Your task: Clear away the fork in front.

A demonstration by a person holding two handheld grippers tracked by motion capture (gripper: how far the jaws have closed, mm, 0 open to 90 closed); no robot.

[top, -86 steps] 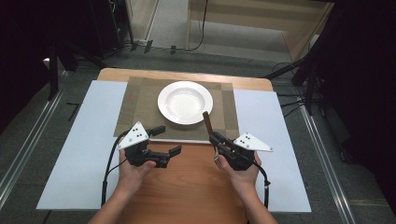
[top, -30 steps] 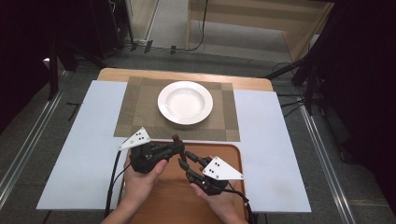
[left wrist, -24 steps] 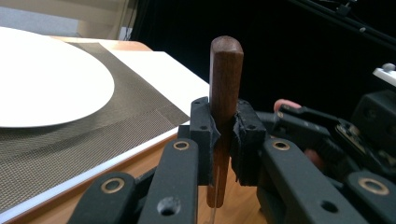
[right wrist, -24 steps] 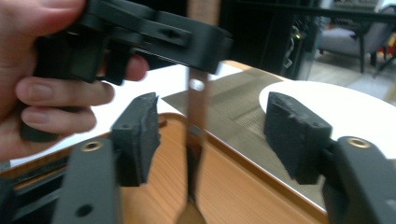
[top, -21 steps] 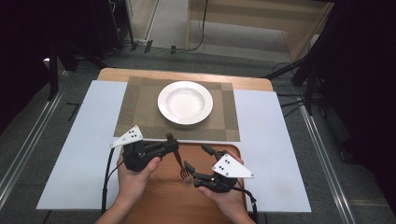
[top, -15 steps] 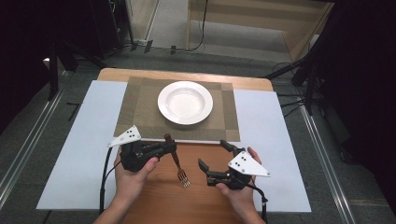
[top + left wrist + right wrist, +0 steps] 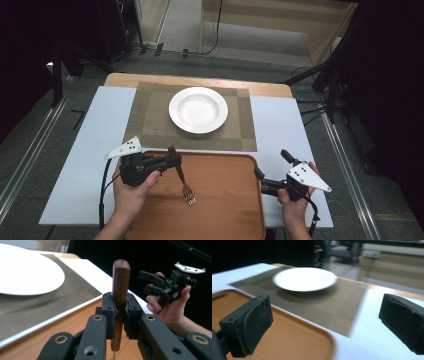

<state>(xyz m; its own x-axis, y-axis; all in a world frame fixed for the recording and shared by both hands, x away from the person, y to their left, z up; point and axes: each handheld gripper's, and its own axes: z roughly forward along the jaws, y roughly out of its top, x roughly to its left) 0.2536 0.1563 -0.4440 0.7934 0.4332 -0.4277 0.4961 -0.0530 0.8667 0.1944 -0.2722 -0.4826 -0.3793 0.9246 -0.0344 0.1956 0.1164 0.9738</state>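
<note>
Jaws around wooden-handled fork (image 7: 182,181)

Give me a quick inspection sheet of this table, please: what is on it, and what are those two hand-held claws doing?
Surface: white table cover with a woven placemat and a brown tray.
Job's things: fork, wooden handle clamped, prongs hanging over the tray.
Clutter: white plate on the placemat, empty.
Grippers: left gripper shut on the fork; right gripper open, holding nothing, jaws just opened.
Cables: one cable trails from the left gripper.
Surroundings: dark floor, wooden furniture beyond.
</note>
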